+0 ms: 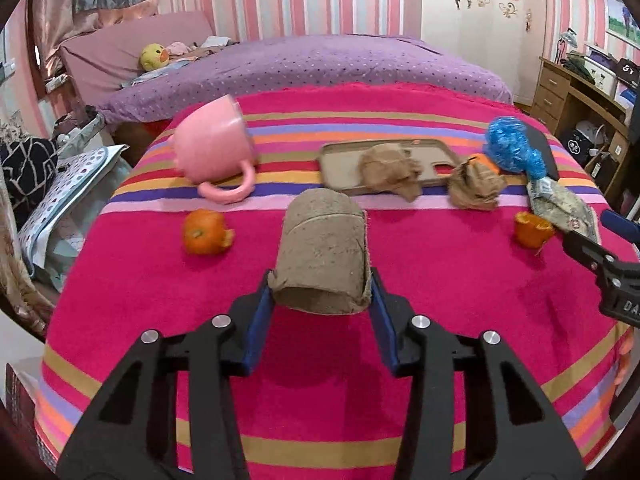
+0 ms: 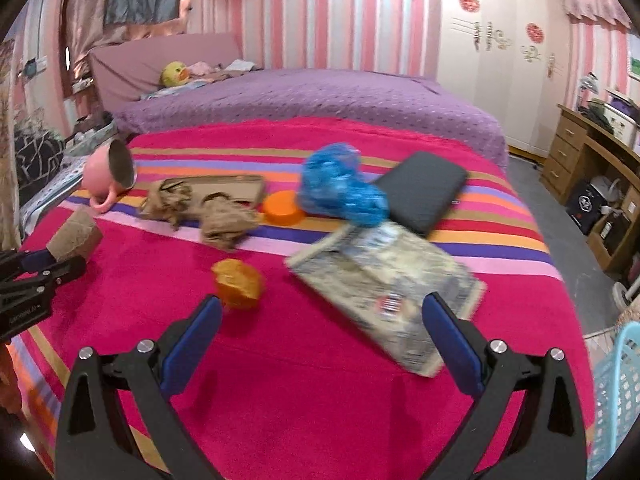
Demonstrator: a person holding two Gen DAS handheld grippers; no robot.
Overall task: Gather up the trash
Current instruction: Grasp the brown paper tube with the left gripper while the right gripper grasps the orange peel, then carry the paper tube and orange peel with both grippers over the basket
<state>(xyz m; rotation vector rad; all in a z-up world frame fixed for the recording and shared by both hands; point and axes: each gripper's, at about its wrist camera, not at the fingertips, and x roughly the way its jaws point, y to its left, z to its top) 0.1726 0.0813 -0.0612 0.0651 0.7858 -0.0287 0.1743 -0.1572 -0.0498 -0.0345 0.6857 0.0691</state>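
While our left gripper angles down at the striped blanket, its blue pads are clamped on either side of a cardboard tube at the center of the left wrist frame. Our right gripper also tilts downward, its jaws spread wide and holding nothing, with a flattened patterned wrapper lying between and beyond its tips, blurred in the right wrist frame. We count two orange peels: one at the left of the tube, another just off the right gripper's left finger. Two crumpled brown paper wads sit at mid-frame, one resting on a flat cardboard tray, the other beside it. We see one crumpled blue plastic bag, one orange lid and one dark flat case toward the upper right. One pink mug lies tipped on its side at the upper left. A pale blue basket edges in at the lower right, and a purple bed with a yellow plush toy fills the background.
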